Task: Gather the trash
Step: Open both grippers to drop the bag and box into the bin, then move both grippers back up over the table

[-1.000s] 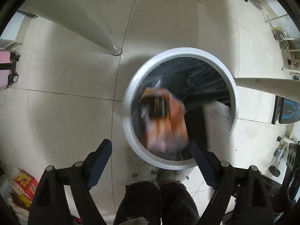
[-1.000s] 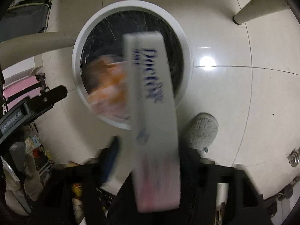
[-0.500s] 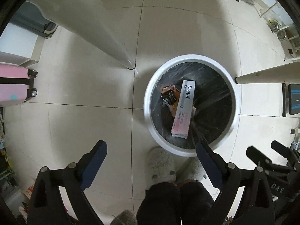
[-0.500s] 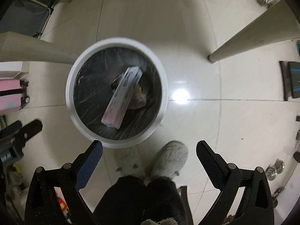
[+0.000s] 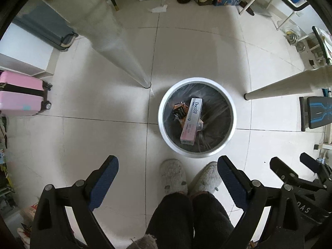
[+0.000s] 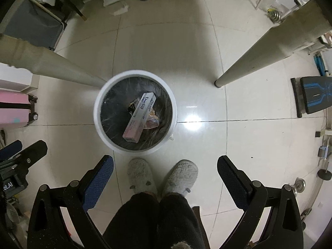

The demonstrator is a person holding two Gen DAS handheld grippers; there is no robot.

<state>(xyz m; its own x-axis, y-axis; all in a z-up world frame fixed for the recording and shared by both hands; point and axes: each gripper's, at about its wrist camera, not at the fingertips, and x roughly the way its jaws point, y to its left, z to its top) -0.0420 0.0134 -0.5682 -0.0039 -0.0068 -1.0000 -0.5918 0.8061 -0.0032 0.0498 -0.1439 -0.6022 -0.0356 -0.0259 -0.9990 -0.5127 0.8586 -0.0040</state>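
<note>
Raised higher above the white bin (image 5: 166, 132) than half a second ago; bin smaller in both views. Long "Doctor" box (image 5: 191, 121) lying diagonally inside on black liner (image 5: 217, 124), atop orange packet (image 5: 180, 112), frame centre. Left gripper (image 5: 168, 183) spread wide, holding nothing. Right gripper (image 6: 165, 183) likewise. Fuzzy slippers (image 6: 161, 178) just below bin; pink suitcase (image 5: 19, 96) at left edge.
</note>
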